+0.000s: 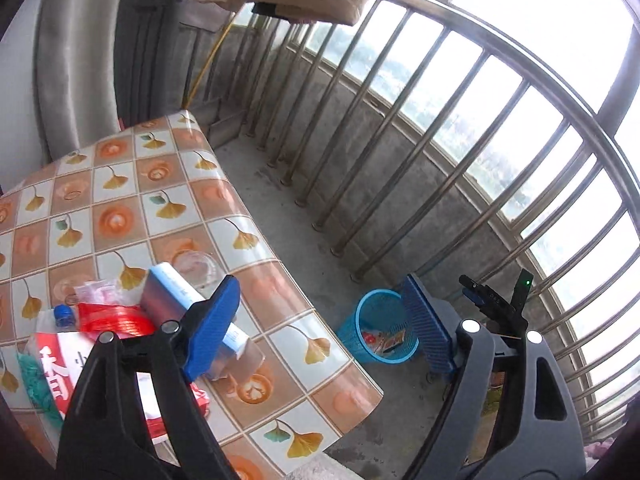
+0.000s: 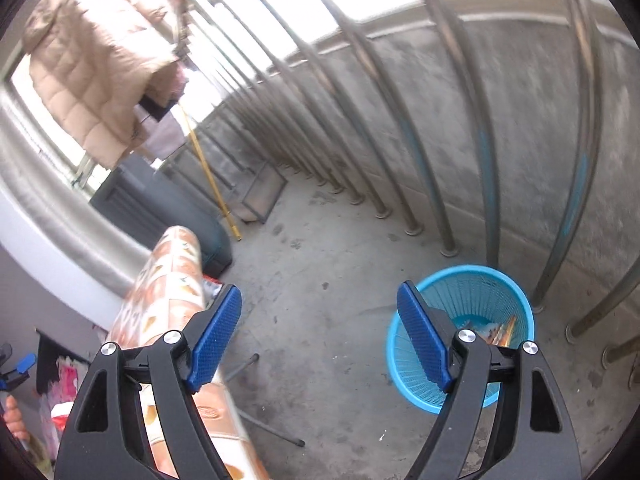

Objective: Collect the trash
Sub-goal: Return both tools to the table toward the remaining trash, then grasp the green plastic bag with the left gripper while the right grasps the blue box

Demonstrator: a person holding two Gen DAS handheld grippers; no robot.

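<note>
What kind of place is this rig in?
Most likely a home balcony: metal railing bars over a concrete wall, a padded jacket hung up to air, a bare concrete floor with a blue wastebasket.

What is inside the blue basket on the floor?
The blue basket holds a few colourful wrappers at the bottom. Its wall and the right tool cover the rest.

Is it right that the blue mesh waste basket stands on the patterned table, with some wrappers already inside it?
Not quite. The blue mesh waste basket stands on the concrete floor beside the railing, not on the patterned table. The left wrist view shows it below the table's edge, and the right wrist view shows it on the floor. The wrappers inside it are right.
</note>
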